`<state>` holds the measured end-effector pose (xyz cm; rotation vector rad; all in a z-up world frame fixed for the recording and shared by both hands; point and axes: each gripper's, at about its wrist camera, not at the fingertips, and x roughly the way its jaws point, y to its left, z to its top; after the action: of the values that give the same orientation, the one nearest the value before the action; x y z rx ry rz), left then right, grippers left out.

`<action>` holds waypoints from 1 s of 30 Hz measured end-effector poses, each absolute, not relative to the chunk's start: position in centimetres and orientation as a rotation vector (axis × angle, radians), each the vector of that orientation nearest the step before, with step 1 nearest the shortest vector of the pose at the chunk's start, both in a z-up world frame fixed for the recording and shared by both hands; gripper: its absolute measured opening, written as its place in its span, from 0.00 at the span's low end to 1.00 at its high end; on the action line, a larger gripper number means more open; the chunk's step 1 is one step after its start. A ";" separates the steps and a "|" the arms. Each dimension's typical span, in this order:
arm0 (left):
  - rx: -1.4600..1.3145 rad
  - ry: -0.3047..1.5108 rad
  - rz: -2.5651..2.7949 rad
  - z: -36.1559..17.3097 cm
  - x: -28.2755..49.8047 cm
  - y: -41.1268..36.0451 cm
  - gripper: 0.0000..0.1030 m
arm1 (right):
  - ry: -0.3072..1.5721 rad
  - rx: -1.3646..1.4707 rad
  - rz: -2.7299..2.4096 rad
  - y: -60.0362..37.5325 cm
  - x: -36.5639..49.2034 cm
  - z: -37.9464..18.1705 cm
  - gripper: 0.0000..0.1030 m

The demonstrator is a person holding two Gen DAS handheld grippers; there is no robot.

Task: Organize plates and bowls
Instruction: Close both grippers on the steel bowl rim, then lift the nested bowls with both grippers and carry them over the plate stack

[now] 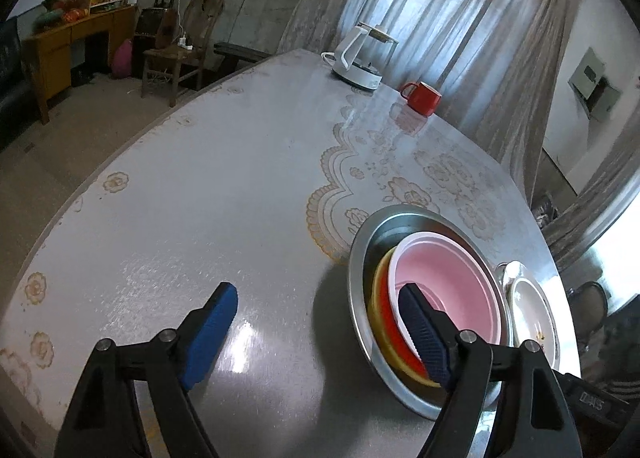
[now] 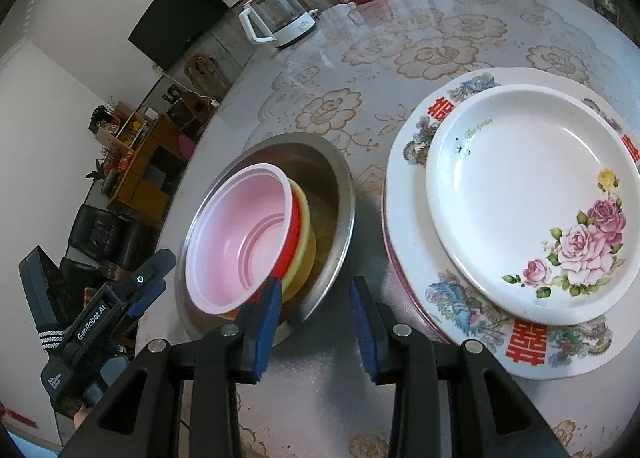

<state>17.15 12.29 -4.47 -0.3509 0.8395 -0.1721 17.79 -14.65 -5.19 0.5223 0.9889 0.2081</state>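
The left tongs (image 1: 316, 306) stand wide open and empty over the surface (image 1: 200, 178), one pad in front of the pink bowl (image 1: 448, 282). The right tongs (image 2: 314, 298) are partly open, also empty, just beside the steel basin (image 2: 340, 194). The pink bowl sits tilted in a red bowl (image 2: 295, 226) and a yellow bowl (image 2: 306, 234), all nested in the basin. These look like light, slightly flexible plastic, best pinched at the rim. Next to the basin, a rose-painted plate (image 2: 532, 198) lies on a larger patterned plate (image 2: 452, 306); these are probably rigid, slick and breakable, so an edge grip suits them.
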 end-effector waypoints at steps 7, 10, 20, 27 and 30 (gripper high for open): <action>-0.347 0.867 -0.148 -5.6 17.7 12.6 0.77 | 0.984 0.484 0.225 -14.0 18.3 -5.6 0.29; -0.365 0.881 -0.156 -5.9 17.6 12.9 0.77 | 0.971 0.436 0.234 -13.3 18.3 -5.1 0.24; -0.350 0.867 -0.113 -5.9 16.7 15.2 0.78 | 0.998 0.415 0.299 -11.4 18.8 -5.7 0.23; -0.336 0.862 -0.076 -6.0 15.9 17.4 0.79 | 0.996 0.389 0.408 -9.7 18.6 -5.1 0.27; -0.408 0.870 -0.116 -6.0 15.7 17.7 0.77 | 1.004 0.415 0.369 -10.4 19.3 -5.4 0.28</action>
<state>15.66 17.74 -5.98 -0.4084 0.8701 -0.1161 19.26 -10.45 -5.36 0.4154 1.0037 0.3692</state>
